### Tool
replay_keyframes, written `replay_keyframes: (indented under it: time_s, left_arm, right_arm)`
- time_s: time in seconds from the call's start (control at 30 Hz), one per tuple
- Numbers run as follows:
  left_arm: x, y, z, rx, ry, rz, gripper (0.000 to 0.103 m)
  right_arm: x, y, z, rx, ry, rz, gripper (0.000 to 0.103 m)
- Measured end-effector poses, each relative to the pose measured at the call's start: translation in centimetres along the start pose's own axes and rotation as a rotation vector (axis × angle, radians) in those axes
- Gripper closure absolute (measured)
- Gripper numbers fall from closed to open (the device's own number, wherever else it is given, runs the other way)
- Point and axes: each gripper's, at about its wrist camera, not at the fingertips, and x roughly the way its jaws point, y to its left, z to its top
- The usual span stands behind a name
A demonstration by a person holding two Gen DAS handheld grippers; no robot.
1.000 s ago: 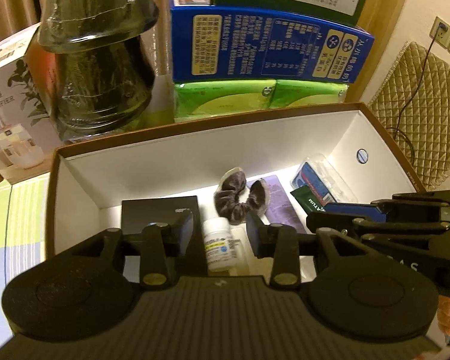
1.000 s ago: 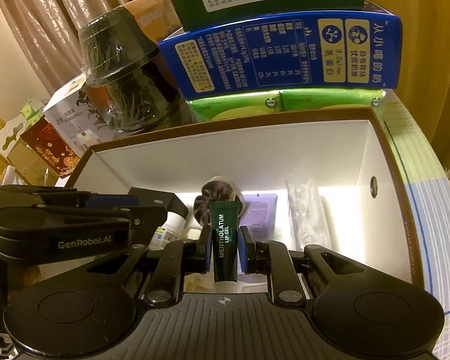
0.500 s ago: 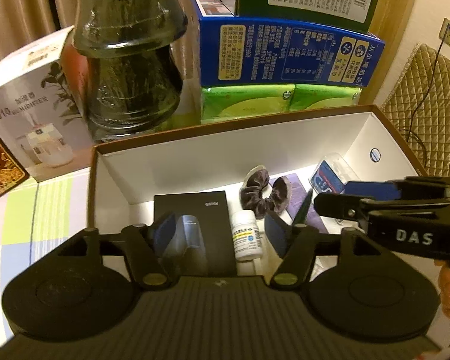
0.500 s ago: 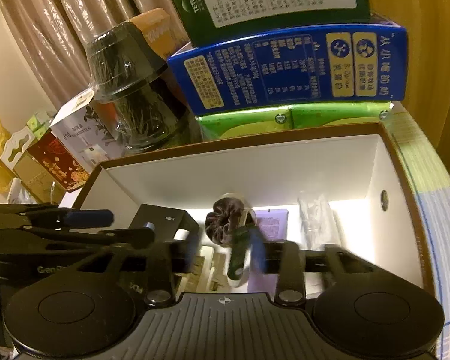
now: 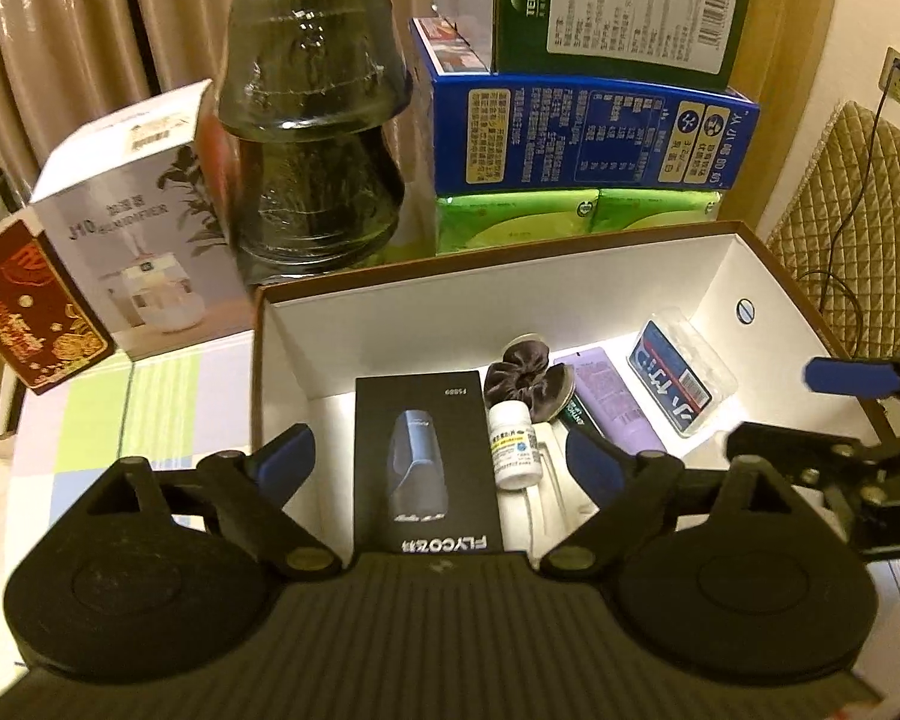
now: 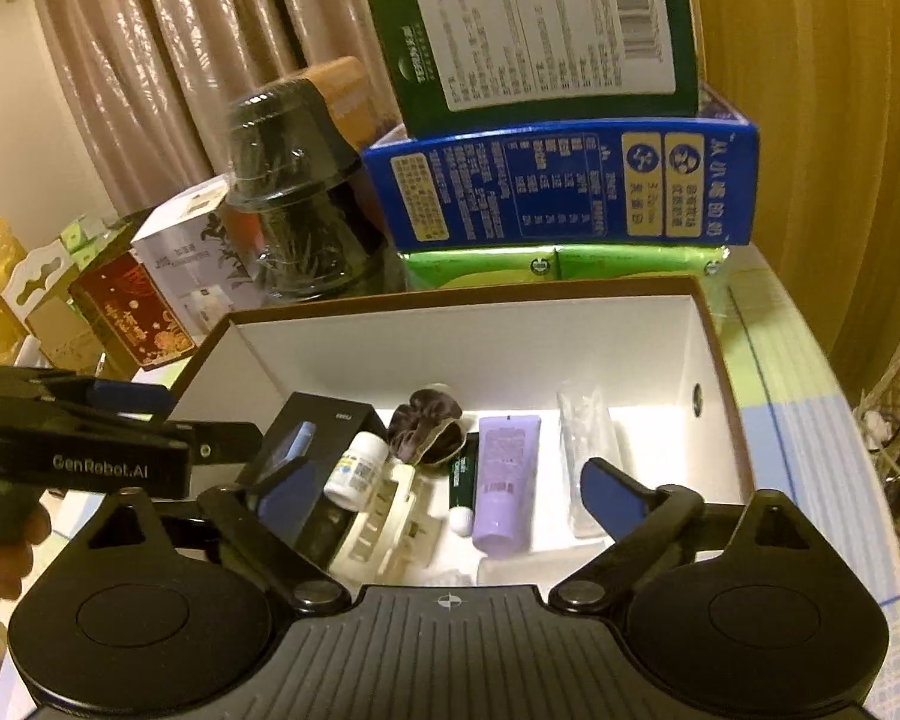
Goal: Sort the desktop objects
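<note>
A brown box with white inside (image 5: 450, 312) (image 6: 468, 342) holds a black shaver box (image 5: 426, 456) (image 6: 306, 438), a white pill bottle (image 5: 513, 450) (image 6: 354, 468), a dark scrunchie (image 5: 525, 378) (image 6: 423, 426), a purple tube (image 5: 609, 402) (image 6: 504, 480), a green lip gel tube (image 6: 463, 492) and a clear blister pack (image 5: 681, 378). My left gripper (image 5: 441, 462) is open and empty above the box's near edge. My right gripper (image 6: 444, 492) is open and empty over the box; the lip gel lies in the box between scrunchie and purple tube.
Behind the box stand green tissue packs (image 5: 576, 222), a blue carton (image 5: 594, 138) with a green carton (image 5: 618, 0) on top, stacked dark glass bowls (image 5: 315, 150), a white humidifier box (image 5: 132, 222) and a red box (image 5: 30, 306). A checked tablecloth (image 5: 150, 396) lies left.
My right gripper opened and let go of the green lip gel tube, which now lies in the box. Both grippers pulled back and up; my left gripper opened wider.
</note>
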Motion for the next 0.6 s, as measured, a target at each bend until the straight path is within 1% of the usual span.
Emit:
replay_keyframes:
  time_s: [0.17, 0.3, 0.47, 0.6]
  left_arm:
    - [-2.5, -0.1, -0.9, 0.007, -0.031, 0.019, 0.01]
    - [-5.1, -0.4, -1.9, 0.013, -0.059, 0.066, 0.004]
    - [-8.2, -0.6, -3.1, -0.002, -0.089, 0.121, 0.001]
    - [-10.6, -0.9, -4.3, -0.01, -0.107, 0.148, 0.001]
  right_arm:
    - [-2.8, 0.3, -0.9, 0.002, -0.031, -0.01, 0.002]
    - [-5.1, 0.6, -1.7, -0.003, -0.05, -0.015, 0.002]
    - [-7.6, 1.5, -2.8, -0.029, -0.062, -0.05, 0.002]
    - [-9.6, 2.2, -3.8, -0.043, -0.07, -0.059, 0.002]
